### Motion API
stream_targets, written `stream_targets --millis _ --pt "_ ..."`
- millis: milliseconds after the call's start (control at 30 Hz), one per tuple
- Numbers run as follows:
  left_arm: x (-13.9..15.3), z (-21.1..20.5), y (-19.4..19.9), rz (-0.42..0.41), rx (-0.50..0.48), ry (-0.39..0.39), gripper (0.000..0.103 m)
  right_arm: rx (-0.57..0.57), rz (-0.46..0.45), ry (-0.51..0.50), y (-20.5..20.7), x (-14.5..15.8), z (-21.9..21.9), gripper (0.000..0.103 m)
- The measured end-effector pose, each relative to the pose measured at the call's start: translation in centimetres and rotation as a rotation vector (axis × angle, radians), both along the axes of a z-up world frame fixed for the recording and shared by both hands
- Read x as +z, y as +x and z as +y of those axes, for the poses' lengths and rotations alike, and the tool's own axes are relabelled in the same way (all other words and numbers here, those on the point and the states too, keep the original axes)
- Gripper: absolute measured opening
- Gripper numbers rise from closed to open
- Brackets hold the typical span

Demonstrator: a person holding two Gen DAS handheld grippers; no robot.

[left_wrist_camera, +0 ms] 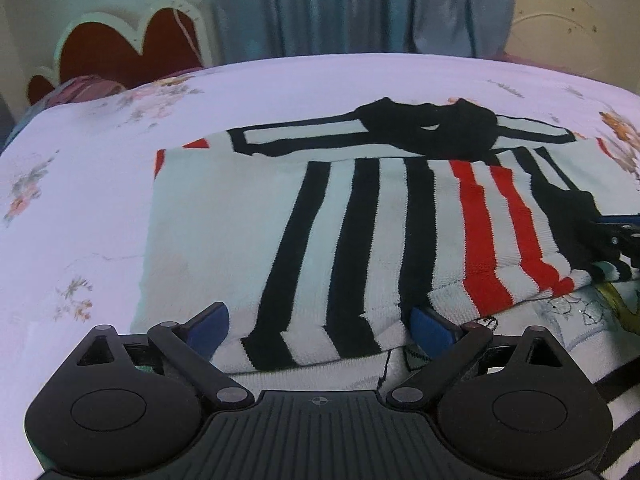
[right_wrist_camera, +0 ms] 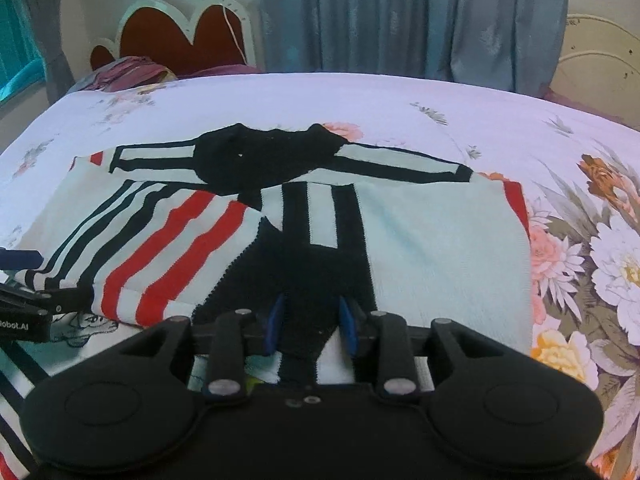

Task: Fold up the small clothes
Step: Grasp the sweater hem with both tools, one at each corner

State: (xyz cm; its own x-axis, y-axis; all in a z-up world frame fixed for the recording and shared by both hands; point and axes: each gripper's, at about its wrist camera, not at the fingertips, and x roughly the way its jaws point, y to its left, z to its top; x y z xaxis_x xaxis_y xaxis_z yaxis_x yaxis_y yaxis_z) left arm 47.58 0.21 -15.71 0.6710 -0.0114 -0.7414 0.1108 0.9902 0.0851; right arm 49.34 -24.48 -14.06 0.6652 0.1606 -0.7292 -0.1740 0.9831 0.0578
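Note:
A white knit sweater (left_wrist_camera: 224,216) with black and red stripes and a black collar lies flat on the bed, its sleeves folded across the body. My left gripper (left_wrist_camera: 320,326) stands wide open at the sweater's near hem, one blue pad on each side of the striped edge, neither pressing on it. In the right wrist view the same sweater (right_wrist_camera: 440,248) fills the middle. My right gripper (right_wrist_camera: 312,324) is narrowly open over a black part of the near edge, with fabric between the pads. Each gripper shows at the edge of the other's view.
The bed sheet (left_wrist_camera: 80,184) is pale with flower prints, bolder at the right (right_wrist_camera: 592,264). Other clothes lie under the sweater: a white piece with a cartoon print (left_wrist_camera: 576,312) and a black-and-white striped one (right_wrist_camera: 16,384). A red headboard (right_wrist_camera: 180,36), pink pillow (right_wrist_camera: 128,72) and grey curtains (right_wrist_camera: 400,12) stand behind.

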Motion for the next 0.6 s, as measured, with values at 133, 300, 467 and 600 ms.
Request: stream_targets --millis 133,300,467,600 --pt "0.0 -0.5 0.1 0.002 0.033 0.017 0.096 0.027 -0.003 -0.006 0.1 0.0 -0.1 0.028" --pt "0.2 -0.9 -0.1 0.008 0.049 0.037 0.096 0.028 0.015 -0.007 0.0 0.6 -0.3 0.031" --pt "0.6 -0.9 -0.8 0.0 0.033 0.049 0.096 0.021 -0.023 0.021 -2.4 2.2 -1.4 0.031" --pt "1.1 -0.5 -2.7 -0.022 0.008 0.039 0.096 -0.013 -0.037 0.024 -4.6 3.2 -2.4 0.031"
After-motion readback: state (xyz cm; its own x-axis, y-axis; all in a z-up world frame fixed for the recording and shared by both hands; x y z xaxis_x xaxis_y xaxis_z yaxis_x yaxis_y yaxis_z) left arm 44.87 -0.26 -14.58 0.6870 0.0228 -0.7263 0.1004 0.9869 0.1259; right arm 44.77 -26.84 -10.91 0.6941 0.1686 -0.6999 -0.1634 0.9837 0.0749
